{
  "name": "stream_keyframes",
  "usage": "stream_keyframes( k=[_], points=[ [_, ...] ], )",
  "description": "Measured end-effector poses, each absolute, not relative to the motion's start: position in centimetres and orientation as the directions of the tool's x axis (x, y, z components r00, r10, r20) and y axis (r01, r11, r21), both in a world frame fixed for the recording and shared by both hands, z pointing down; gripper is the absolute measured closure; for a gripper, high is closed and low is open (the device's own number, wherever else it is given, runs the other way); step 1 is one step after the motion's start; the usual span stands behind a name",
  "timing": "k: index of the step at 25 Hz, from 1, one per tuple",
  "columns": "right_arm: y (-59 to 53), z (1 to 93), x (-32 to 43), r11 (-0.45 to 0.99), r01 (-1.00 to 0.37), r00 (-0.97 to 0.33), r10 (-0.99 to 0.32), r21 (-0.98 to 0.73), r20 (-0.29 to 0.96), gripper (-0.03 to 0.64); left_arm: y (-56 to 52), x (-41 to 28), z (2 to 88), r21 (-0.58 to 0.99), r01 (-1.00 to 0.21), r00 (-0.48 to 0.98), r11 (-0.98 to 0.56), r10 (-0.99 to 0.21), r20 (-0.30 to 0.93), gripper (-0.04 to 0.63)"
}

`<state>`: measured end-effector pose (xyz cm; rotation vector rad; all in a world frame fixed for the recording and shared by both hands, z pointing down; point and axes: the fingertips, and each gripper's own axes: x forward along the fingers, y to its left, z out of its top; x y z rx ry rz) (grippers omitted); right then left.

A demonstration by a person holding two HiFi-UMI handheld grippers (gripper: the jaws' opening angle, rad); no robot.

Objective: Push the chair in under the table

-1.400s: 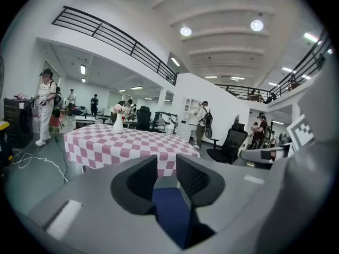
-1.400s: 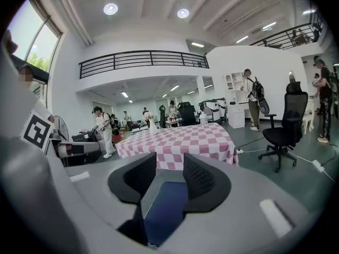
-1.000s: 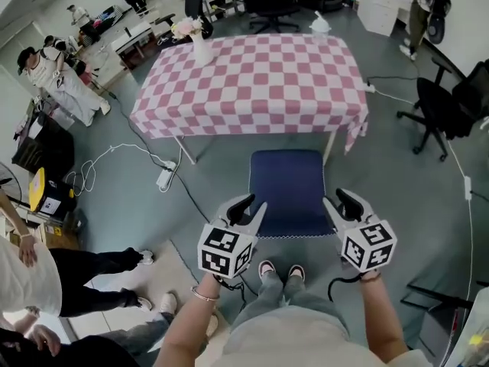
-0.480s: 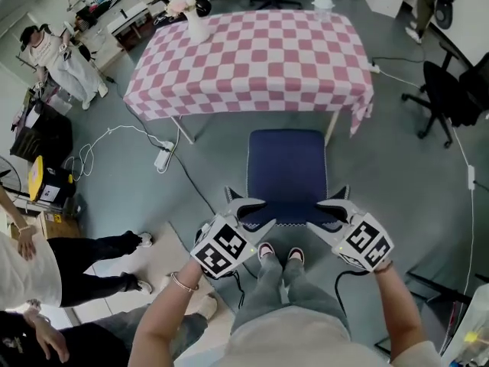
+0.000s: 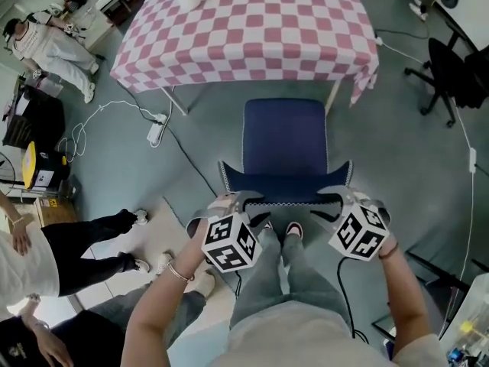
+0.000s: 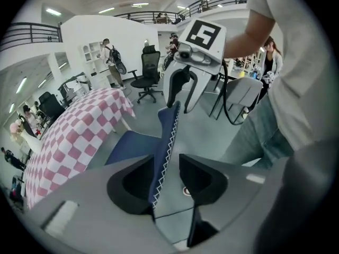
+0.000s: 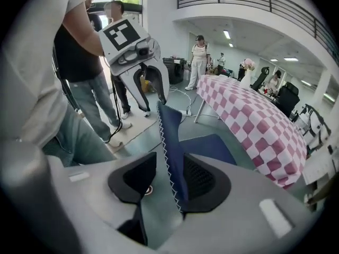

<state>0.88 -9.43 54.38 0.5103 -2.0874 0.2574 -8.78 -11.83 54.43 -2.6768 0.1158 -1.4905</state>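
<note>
The chair (image 5: 284, 132) stands on the floor just before the worktop (image 5: 244, 29), its backrest (image 5: 284, 183) on the side away from it. The backrest's top edge runs between the jaws of the left claw (image 5: 238, 200), which have just been opening, at the chair's left, and of the right claw (image 5: 334, 197) at its right.

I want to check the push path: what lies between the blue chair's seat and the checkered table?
In the head view, only bare floor separates the chair from the table; the power strip lies aside.
</note>
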Motion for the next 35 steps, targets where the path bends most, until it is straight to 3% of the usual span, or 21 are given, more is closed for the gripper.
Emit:
stream_keyframes(
  k=[14,19,24,35],
  points=[
    [-10.1,59.3,2.3,0.911,-0.403,-0.284,-0.216,0.088,0.934,0.474,-13.1,-9.3,59.4,-0.160,-0.001,0.428,-0.987,-0.145,0.892,0.444],
    [-10.5,59.8,2.3,0.875,-0.476,-0.279,-0.239,0.082,0.930,0.485,-13.3,-9.3,59.6,-0.156,-0.026,0.421,-0.987,-0.152,0.894,0.490],
    [-10.8,59.8,2.3,0.861,-0.490,-0.271,-0.299,0.136,0.915,0.492,-13.4,-9.3,59.6,-0.165,-0.031,0.429,-0.986,-0.162,0.889,0.491],
    [-12.1,59.6,3.6,0.855,-0.503,-0.265,-0.293,0.127,0.919,0.494,-14.9,-8.1,59.2,-0.155,-0.080,0.427,-0.985,-0.175,0.887,0.477]
  ],
)
